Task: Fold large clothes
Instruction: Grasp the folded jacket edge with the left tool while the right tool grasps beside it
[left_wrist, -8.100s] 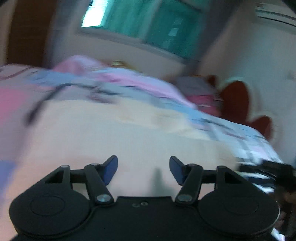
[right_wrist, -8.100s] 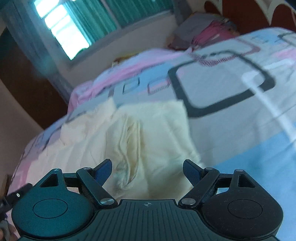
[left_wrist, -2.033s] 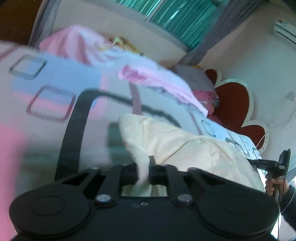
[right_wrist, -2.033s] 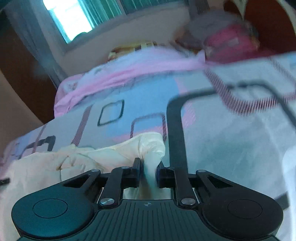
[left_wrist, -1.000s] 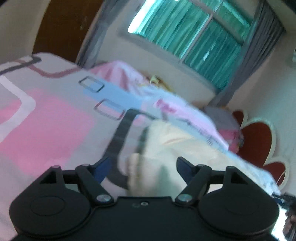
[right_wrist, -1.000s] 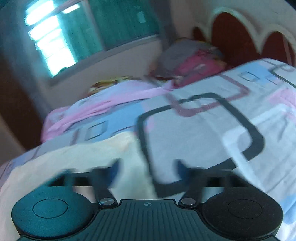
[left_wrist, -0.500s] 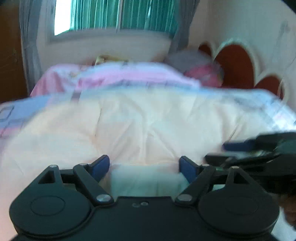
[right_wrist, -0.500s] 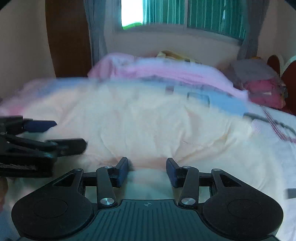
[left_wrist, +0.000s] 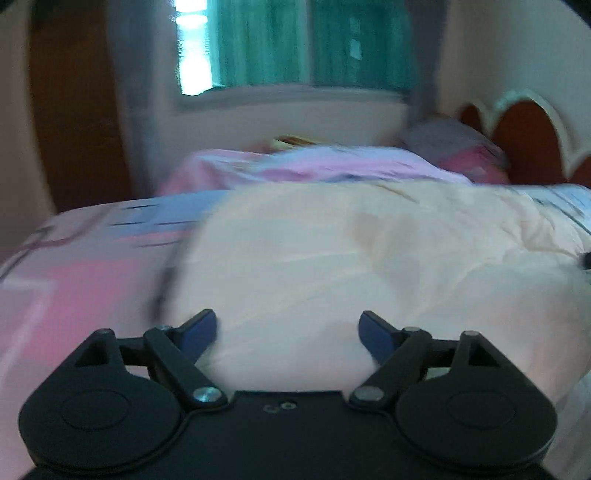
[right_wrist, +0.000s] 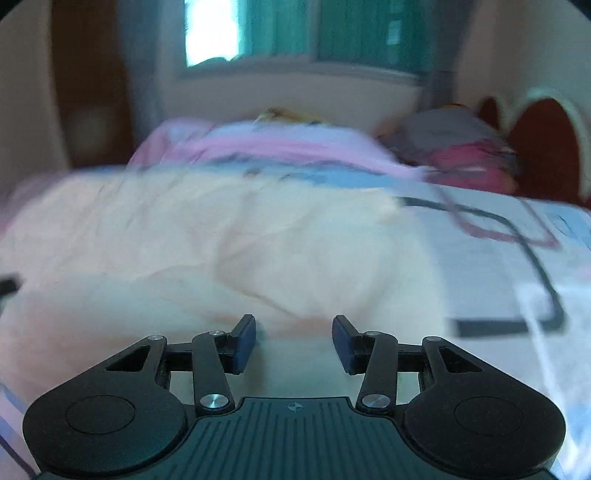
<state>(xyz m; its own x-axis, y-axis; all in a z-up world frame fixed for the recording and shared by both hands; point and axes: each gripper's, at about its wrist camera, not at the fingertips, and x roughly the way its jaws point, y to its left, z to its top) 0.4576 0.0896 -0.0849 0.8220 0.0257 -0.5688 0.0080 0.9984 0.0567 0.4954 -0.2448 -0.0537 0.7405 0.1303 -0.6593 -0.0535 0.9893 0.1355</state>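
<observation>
A large cream garment (left_wrist: 369, 258) lies spread on the patterned bed and also fills the middle of the right wrist view (right_wrist: 221, 243). My left gripper (left_wrist: 288, 330) is open and empty, just above the garment's near edge toward its left side. My right gripper (right_wrist: 293, 341) is open and empty, over the garment's near edge toward its right side. Both views are blurred by motion.
The bed sheet (left_wrist: 74, 280) has pink, blue and black squares and shows again on the right (right_wrist: 517, 266). A pink blanket (left_wrist: 314, 166) and grey and pink pillows (right_wrist: 458, 144) lie at the far side. A red headboard (left_wrist: 524, 144) stands at the right.
Both grippers let go of the garment's corners about a second ago and swung round to face it from the near side. In the last half second the right jaws opened wider.
</observation>
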